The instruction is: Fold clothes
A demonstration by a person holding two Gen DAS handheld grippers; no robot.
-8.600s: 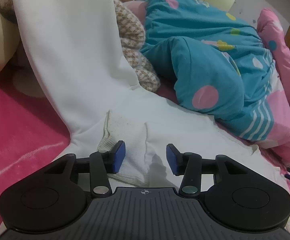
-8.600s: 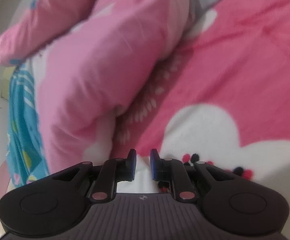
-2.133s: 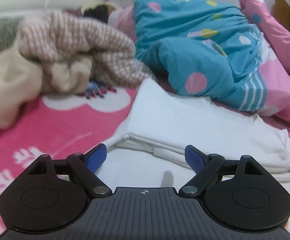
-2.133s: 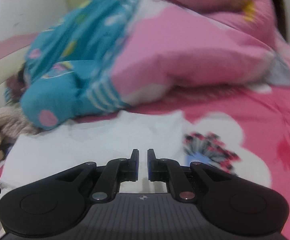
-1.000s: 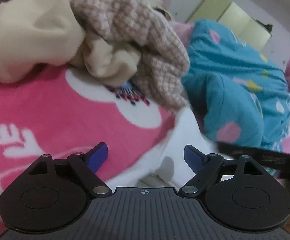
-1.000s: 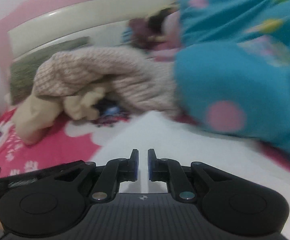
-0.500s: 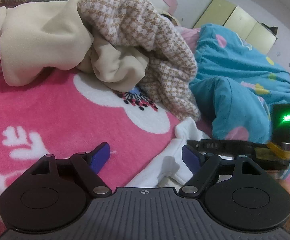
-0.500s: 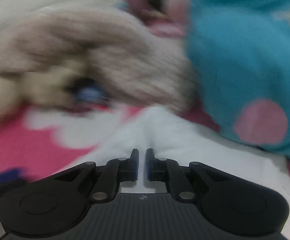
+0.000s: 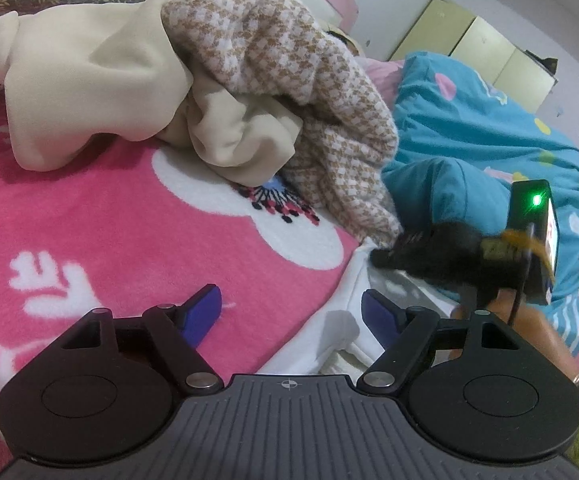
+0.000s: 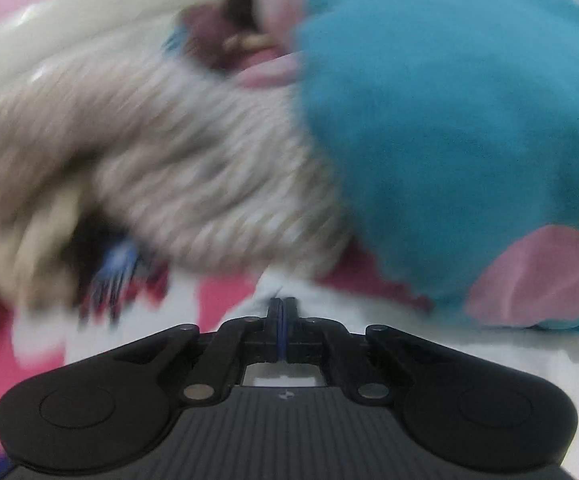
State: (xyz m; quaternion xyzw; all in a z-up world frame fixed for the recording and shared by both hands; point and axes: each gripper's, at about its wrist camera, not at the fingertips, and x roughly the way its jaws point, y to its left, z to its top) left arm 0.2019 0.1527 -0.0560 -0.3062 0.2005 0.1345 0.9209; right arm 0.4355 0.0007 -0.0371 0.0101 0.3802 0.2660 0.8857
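Two tools: left tool [image 9: 291,306] spread empty, right tool [image 10: 282,307] together, perhaps pinching white garment [image 9: 341,320].

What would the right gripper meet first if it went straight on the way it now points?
Probably the corner of the white garment: the right gripper, jaws shut, has its tips right at that corner. Beyond lies the houndstooth knit. The frame is blurred, so depth and whether the cloth is pinched are uncertain.

Your work surface is a bed under a pink fleece blanket [image 9: 89,216] with white flower prints. Directly on it: a folded white garment [image 9: 341,312], a cream garment [image 9: 89,72] tangled with a houndstooth knit [image 9: 289,60], and a teal quilt [image 9: 469,140].
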